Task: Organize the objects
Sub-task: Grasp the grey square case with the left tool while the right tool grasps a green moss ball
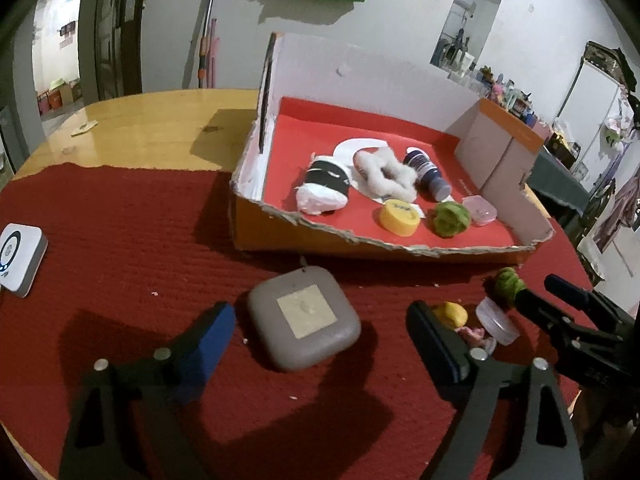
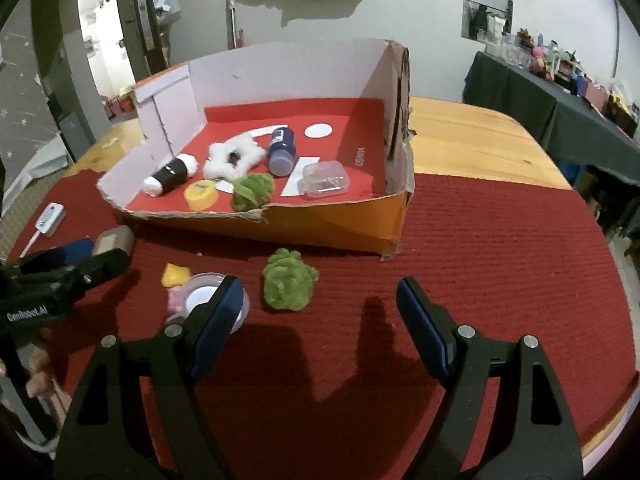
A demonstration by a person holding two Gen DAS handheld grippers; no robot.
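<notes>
My left gripper [image 1: 320,332] is open, its fingers on either side of a grey square case [image 1: 304,318] on the red mat. My right gripper [image 2: 320,316] is open, just behind a green fuzzy scrunchie [image 2: 289,280]. The scrunchie also shows in the left wrist view [image 1: 507,283]. A clear round lid [image 2: 204,295] and a yellow piece [image 2: 175,274] lie left of it. The torn cardboard box [image 2: 320,224] holds a white scrunchie [image 2: 234,156], a blue bottle [image 2: 282,151], a yellow cap [image 2: 201,195], a green scrunchie [image 2: 253,191], a clear case [image 2: 325,179] and a black-and-white roll [image 2: 170,174].
A white square device [image 1: 18,258] lies at the mat's left edge. A small pink item [image 1: 476,334] sits by the clear lid. The wooden table [image 2: 480,140] extends behind the box. A dark-clothed table with clutter [image 2: 560,92] stands at the back right.
</notes>
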